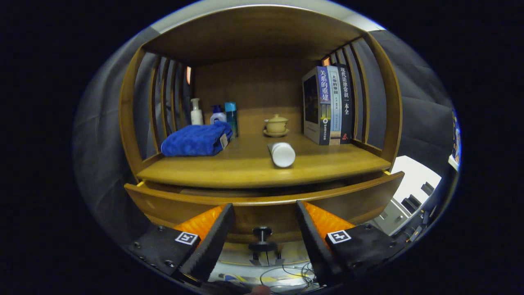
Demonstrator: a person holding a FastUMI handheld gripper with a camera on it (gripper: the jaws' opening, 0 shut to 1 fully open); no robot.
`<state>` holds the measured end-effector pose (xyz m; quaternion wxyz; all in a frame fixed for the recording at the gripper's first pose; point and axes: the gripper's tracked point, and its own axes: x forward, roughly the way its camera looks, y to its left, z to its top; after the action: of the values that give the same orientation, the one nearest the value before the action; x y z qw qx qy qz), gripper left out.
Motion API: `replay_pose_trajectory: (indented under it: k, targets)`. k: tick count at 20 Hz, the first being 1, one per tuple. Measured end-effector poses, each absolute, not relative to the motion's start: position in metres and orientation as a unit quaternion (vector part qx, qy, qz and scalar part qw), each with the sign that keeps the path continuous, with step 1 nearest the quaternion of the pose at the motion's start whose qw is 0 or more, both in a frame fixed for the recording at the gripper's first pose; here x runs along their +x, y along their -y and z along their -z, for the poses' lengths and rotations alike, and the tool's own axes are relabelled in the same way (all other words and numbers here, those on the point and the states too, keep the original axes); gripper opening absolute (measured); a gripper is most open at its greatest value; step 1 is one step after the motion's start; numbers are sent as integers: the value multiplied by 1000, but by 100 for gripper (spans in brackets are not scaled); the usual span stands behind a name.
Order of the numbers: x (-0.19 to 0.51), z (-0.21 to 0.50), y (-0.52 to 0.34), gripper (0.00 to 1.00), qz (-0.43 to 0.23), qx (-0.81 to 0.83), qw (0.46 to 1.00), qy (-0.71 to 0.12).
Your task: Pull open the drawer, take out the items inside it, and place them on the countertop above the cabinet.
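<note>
The tool [265, 213] gapes wide before the part-open drawer [184, 200] beneath a wooden countertop [245, 168] holding a blue towel [195, 140].

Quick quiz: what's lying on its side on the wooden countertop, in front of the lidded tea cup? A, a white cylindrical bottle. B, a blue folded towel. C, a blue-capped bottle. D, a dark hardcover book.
A: the white cylindrical bottle lies on its side just in front of the tan lidded tea cup, beyond the open claw.
</note>
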<state>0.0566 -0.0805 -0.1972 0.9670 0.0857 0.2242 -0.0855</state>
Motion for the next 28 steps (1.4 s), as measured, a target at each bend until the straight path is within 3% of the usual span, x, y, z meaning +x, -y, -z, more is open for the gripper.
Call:
replay_pose_trajectory:
  k: [17, 28]
  targets:
    - [73, 214, 78, 99, 71, 63, 975, -200]
    - [18, 155, 20, 99, -15, 20, 998, -62]
